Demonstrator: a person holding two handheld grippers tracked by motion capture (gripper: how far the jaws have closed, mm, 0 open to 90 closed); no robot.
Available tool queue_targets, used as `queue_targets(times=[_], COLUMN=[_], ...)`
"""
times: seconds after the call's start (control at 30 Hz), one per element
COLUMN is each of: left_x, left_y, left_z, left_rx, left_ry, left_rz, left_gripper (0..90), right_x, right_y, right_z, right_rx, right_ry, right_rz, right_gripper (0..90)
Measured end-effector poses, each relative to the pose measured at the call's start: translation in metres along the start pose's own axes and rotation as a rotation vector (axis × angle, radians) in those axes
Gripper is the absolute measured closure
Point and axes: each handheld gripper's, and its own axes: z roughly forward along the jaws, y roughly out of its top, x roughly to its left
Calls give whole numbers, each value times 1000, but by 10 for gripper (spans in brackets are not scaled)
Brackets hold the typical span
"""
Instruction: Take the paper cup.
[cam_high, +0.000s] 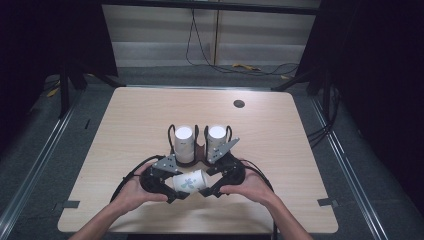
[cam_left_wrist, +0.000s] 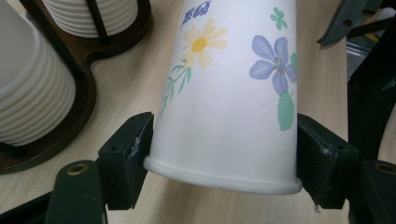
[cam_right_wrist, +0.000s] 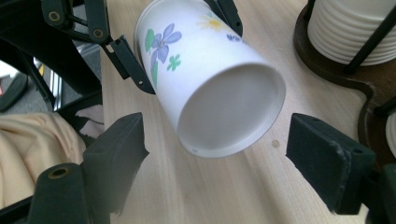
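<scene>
One flowered paper cup (cam_left_wrist: 229, 88) is being held on its side between the left gripper (cam_left_wrist: 223, 161)'s fingers (cam_left_wrist: 126, 154), clamped near its rim. The right gripper (cam_right_wrist: 233, 154) is being kept spread — its fingers (cam_right_wrist: 327, 154) flanking the cup's base, apart from it. Beyond the fingers, a dark wooden cup holder (cam_high: 187, 159) is standing on the table (cam_high: 280, 150).

Both forearms reach in over the table's near edge, hands drawn close together near its middle. The left hand (cam_high: 134, 189) holds the left gripper (cam_high: 176, 190) pointed rightward, its jaws pressed against the sides of a flowered paper cup (cam_left_wrist: 229, 93) near its rim. The right hand (cam_high: 250, 186) aims the right gripper (cam_high: 209, 187) leftward, jaws spread wide and clear of the cup's base.
</scene>
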Motion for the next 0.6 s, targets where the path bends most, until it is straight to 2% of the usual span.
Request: queue_targets(times=[0.1, 0.13, 0.23, 0.33, 0.4, 0.43, 0.5, 0.6], left_x=[-3, -4, -5, -6, -8, -9, -10, -12], left_y=[-1, 0, 0, 0, 0, 1, 1, 0], left_z=[1, 1, 2, 4, 5, 5, 4, 6], left_rx=[30, 39, 14, 40, 37, 29, 44, 41], left_ry=[0, 7, -2, -6, -4, 5, 5, 5], left_rz=[28, 24, 22, 42, 39, 50, 55, 59], left_gripper=[270, 270, 271, 272, 273, 273, 274, 274], right_x=[0, 1, 2, 3, 4, 4, 4, 4], right_y=[4, 4, 7, 11, 13, 14, 14, 13], right_z=[2, 3, 6, 8, 9, 10, 11, 14], right_rx=[25, 31, 56, 68, 80, 85, 97, 95], right_ry=[8, 7, 12, 11, 15, 23, 26, 38], right_rz=[-15, -21, -40, -56, -61, -67, -75, -72], right_gripper=[193, 190, 180, 181, 182, 183, 180, 185])
